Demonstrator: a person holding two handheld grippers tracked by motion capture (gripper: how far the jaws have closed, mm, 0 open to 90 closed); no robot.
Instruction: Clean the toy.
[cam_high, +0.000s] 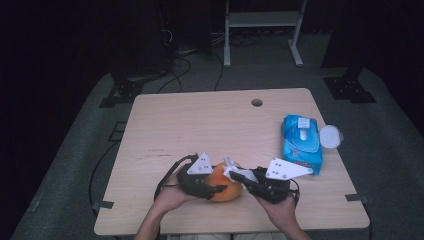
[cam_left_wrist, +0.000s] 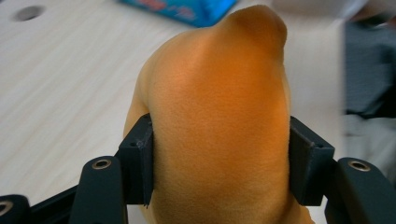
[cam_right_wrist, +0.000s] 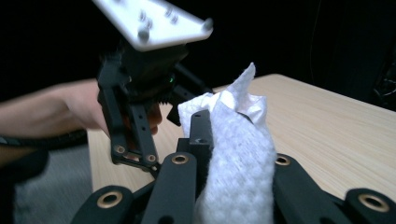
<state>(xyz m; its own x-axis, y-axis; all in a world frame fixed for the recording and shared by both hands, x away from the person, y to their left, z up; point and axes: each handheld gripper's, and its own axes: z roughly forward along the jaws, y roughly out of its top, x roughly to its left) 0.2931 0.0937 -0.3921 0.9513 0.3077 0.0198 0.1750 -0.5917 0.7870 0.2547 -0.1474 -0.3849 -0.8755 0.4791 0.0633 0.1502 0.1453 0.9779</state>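
A person sits at a light wooden tabletop (cam_high: 200, 125), holding a pair of tongs in each hand near its front edge. The left tongs (cam_high: 212, 190) are clamped on an orange fruit (cam_high: 226, 184), perhaps a large orange or a tangelo, which rests on or just above the tabletop between the two hands. In the left gripper view the two black jaws press into either side of the fruit (cam_left_wrist: 219, 135), whose skin is finely pebbled and deep orange, paler yellow along one edge, with a raised knob at the far end.

The right tongs (cam_high: 239, 176) are closed on a crumpled white wet wipe (cam_high: 235, 170) with a dimpled weave; in the right gripper view the wipe (cam_right_wrist: 238, 154) stands up between the jaws, its top corner sticking free. It sits right against the fruit's upper right side; whether it touches is hard to tell.

The step in hand appears to be wiping the fruit clean. The next move probably calls for pressing the wipe on the skin and dragging it across while the left tongs hold the fruit steady.

Well to the right lies a blue wet-wipe pack (cam_high: 301, 143), with a round white lid (cam_high: 330, 136) just beside it.
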